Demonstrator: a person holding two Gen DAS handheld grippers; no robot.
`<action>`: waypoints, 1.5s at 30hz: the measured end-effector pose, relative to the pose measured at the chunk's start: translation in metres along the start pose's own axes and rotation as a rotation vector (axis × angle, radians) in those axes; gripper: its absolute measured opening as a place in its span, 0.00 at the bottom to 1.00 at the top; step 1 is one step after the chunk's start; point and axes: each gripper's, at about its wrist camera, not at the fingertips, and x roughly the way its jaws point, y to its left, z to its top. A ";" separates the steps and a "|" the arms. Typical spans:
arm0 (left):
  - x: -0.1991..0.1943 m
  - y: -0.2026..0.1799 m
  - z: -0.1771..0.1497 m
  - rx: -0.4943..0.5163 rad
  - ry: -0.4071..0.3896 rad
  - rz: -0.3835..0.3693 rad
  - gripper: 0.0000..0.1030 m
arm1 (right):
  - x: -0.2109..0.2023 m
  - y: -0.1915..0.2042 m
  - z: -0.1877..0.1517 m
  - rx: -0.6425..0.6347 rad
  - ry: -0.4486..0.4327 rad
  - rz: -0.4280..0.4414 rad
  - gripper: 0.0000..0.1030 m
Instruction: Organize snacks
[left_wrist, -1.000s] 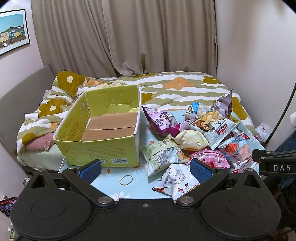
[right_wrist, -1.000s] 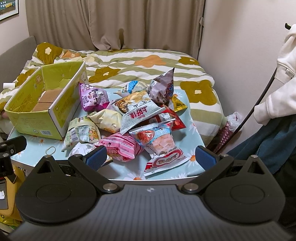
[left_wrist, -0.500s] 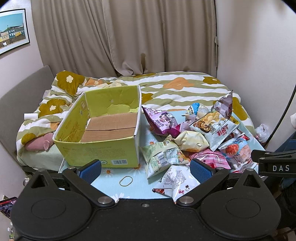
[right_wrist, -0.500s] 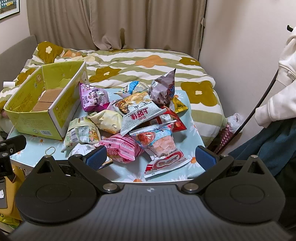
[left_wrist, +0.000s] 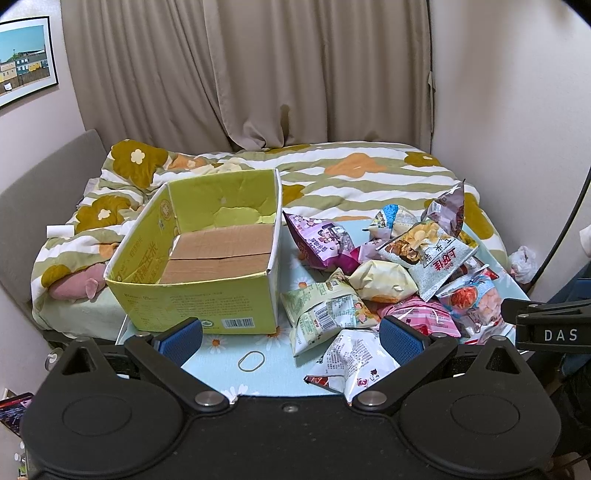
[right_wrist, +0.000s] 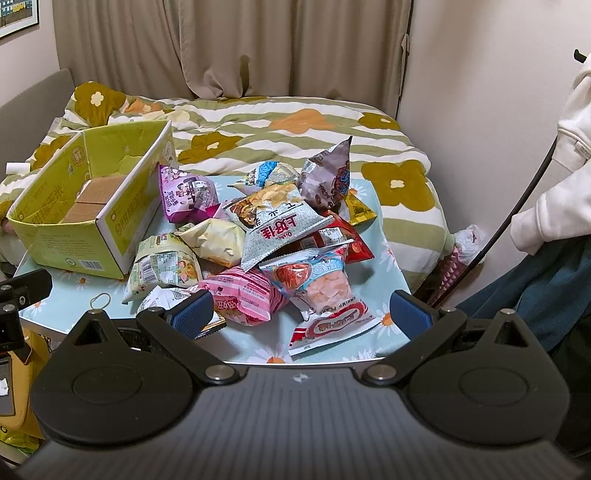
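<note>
A yellow-green cardboard box (left_wrist: 207, 306) (right_wrist: 74, 243) stands open-topped on the left of a small table with a daisy cloth (left_wrist: 236, 365) (right_wrist: 373, 332); only its brown bottom flaps show inside. To its right lies a heap of several snack bags: a purple one (left_wrist: 321, 243) (right_wrist: 184, 195), a grey chip bag (left_wrist: 432, 254) (right_wrist: 280, 229), a pink striped one (right_wrist: 243, 295), a shrimp-cracker bag (right_wrist: 321, 291). My left gripper (left_wrist: 290, 338) hovers open at the table's near edge, empty. My right gripper (right_wrist: 301, 314) is open over the near bags, holding nothing.
A rubber band (left_wrist: 251, 360) lies on the cloth near the box. Behind the table is a bed with a flowered quilt (left_wrist: 351, 173), then curtains. A wall and a dark cable (right_wrist: 517, 210) are on the right, where a person's white sleeve (right_wrist: 561, 192) shows.
Both grippers have eased slightly forward and down toward the table; the snack bags look a little closer. Nothing was grasped or moved.
</note>
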 end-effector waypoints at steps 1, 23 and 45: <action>0.000 0.000 0.000 0.001 0.000 0.000 1.00 | 0.000 0.000 0.000 0.000 0.000 0.000 1.00; 0.012 0.007 0.009 -0.012 0.064 -0.064 1.00 | -0.003 0.001 0.003 0.026 0.017 -0.010 1.00; 0.144 -0.050 0.011 -0.236 0.386 -0.064 1.00 | 0.109 -0.051 0.001 -0.143 0.121 0.145 1.00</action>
